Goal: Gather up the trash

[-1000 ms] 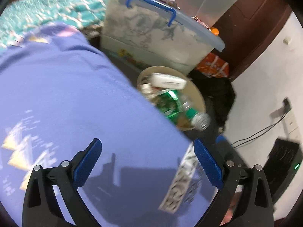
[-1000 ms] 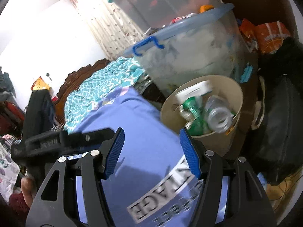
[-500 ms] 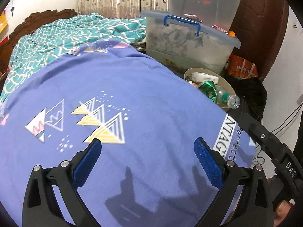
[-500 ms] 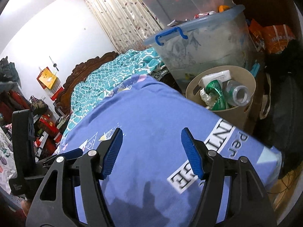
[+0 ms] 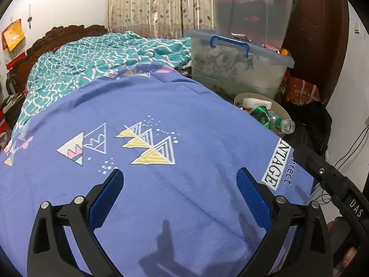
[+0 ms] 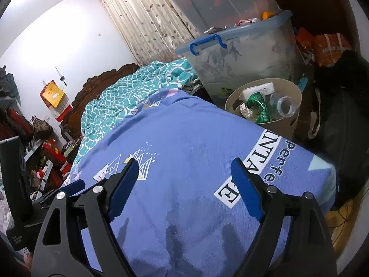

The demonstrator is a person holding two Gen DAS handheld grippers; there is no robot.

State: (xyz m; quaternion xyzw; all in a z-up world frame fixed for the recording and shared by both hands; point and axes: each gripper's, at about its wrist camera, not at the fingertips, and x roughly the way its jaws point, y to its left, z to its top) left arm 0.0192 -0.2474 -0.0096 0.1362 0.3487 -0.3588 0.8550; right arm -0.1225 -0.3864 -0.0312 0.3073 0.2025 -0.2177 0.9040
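Both the left tool (image 5: 180, 194) and the right tool (image 6: 184, 184) are wide and hold nothing above the blue bedsheet (image 5: 184, 120). Only the right view shows the inside of the trash bin (image 6: 286, 124).

White walls (image 5: 64, 2), patterned curtain (image 5: 156, 4), carved wooden headboard (image 6: 96, 85), bed with blue sheet (image 5: 184, 120), teal quilt (image 5: 99, 55)

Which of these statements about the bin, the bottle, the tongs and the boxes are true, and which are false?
1. The bin holds a clear bottle. True.
2. The left tongs grip the bottle. False: they are open and hold nothing.
3. The right tongs are open over the blue sheet. True.
4. The bin stands on the sheet. False: it stands beside the bed, by the lower box.
5. One box is stacked on another. True.
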